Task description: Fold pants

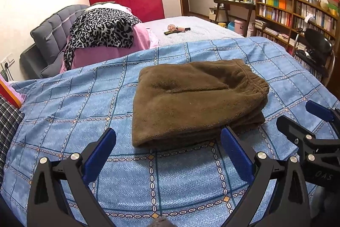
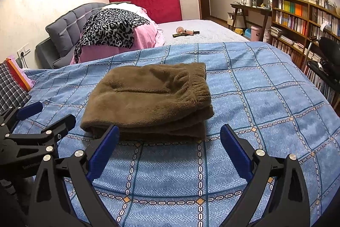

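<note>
While held low over the blue checked bedspread with its chain-pattern grid (image 1: pixel 70 99), sits level and aimed forward: the left black two-finger gripper with blue pads (image 1: pixel 167 142), jaws spread wide and holding nothing. Between and just beyond those fingertips, nearer the right pad, lies the folded brown fleece pants (image 1: pixel 195 99), stacked in layers, elastic waistband toward the right, touched by neither pad. Off past the left finger, well apart, rests a leopard-print cloth draped over pink bedding (image 1: pixel 102 29). To the right, close alongside and at a similar height, hovers the right black two-finger gripper with blue pads (image 2: pixel 167 142), likewise level, jaws wide apart and empty. Seen from there, sits just ahead of the left pad and inside the gap: the folded bundle's near edge. Beyond the right finger, far off, stands a wooden bookshelf packed with books (image 2: pixel 297 18).
</note>
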`<state>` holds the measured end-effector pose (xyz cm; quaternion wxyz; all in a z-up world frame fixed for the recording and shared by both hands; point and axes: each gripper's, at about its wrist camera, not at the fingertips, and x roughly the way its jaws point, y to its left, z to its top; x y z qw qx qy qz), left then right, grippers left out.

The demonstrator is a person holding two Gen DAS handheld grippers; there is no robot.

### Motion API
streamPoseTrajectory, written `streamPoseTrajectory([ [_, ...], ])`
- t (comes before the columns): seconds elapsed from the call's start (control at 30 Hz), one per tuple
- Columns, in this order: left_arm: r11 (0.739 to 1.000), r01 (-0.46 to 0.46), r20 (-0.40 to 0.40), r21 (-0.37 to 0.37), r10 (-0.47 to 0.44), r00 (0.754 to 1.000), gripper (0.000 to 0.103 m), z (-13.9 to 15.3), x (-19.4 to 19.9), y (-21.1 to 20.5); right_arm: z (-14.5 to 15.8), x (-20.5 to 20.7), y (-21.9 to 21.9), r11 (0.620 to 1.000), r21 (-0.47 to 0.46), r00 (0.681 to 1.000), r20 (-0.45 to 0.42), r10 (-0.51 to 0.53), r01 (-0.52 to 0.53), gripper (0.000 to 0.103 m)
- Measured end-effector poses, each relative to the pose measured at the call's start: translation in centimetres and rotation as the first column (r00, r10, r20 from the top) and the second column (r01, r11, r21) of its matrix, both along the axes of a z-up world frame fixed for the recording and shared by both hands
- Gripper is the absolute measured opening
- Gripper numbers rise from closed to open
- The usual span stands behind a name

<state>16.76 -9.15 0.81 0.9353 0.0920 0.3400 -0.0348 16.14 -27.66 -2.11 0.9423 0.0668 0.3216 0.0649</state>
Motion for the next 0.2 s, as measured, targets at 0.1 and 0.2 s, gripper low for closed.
streamPoseTrajectory([
  [0.1,1.000,-0.002,-0.005,-0.006,0.002,1.000,0.098,-0.19,-0.03,0.05,0.01,0.05,-0.01,1.000,-0.001,1.000,-0.003,0.001,-0.001,0.097],
  [0.2,1.000,-0.004,-0.018,-0.016,0.004,1.000,0.098,-0.52,0.24,0.30,-0.41,0.03,-0.14,1.000,-0.003,1.000,-0.016,-0.002,0.002,0.097],
])
